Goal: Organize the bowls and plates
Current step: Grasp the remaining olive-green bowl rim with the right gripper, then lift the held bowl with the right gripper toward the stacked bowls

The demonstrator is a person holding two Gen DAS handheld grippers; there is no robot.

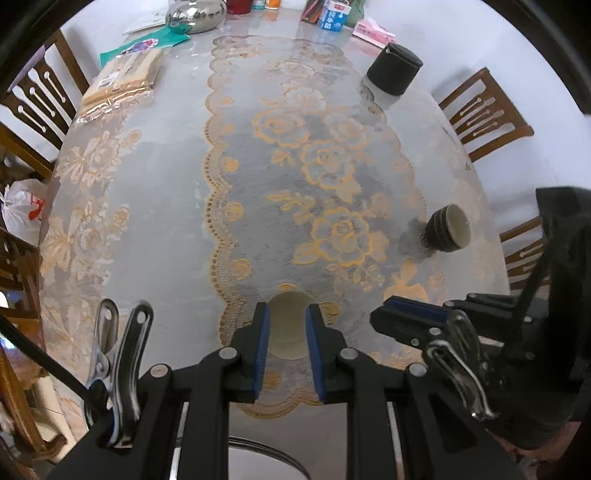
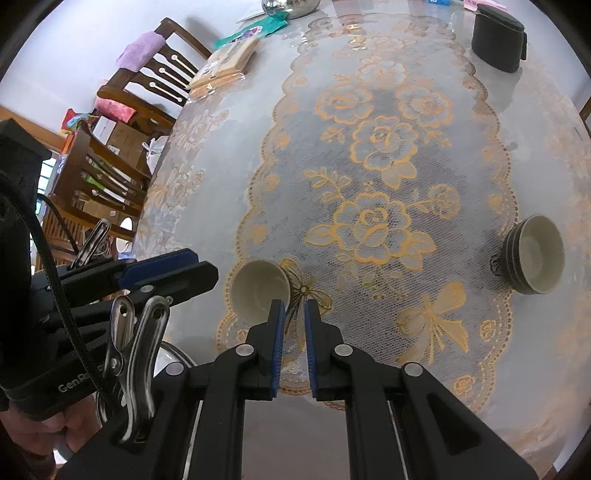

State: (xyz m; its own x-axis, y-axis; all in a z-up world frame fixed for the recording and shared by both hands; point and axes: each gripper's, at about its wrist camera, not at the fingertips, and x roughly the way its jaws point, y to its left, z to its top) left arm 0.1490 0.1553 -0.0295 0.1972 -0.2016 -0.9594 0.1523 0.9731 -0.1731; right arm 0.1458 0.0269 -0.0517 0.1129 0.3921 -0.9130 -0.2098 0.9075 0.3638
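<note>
A small cream bowl [image 1: 288, 325] [image 2: 258, 291] stands upright on the lace tablecloth near the table's front edge. My left gripper [image 1: 288, 314] hangs above it, pointing steeply down; its jaws stand a little apart and the bowl's inside shows through the gap, with nothing pinched. In the right wrist view the left gripper [image 2: 210, 271] ends just left of the bowl's rim. My right gripper [image 2: 294, 310] [image 1: 384, 314] sits just right of the bowl, jaws almost together and empty. A dark ribbed bowl [image 1: 448, 229] [image 2: 533, 254] with a cream inside rests at the right.
A black round container [image 1: 395, 70] [image 2: 498, 40] stands at the far right. A wrapped packet [image 1: 122, 79], a steel vessel [image 1: 195, 14] and a carton [image 1: 334, 14] crowd the far end. Wooden chairs [image 1: 484, 110] [image 2: 147, 81] line both sides. A metal rim [image 1: 266, 458] shows below the front edge.
</note>
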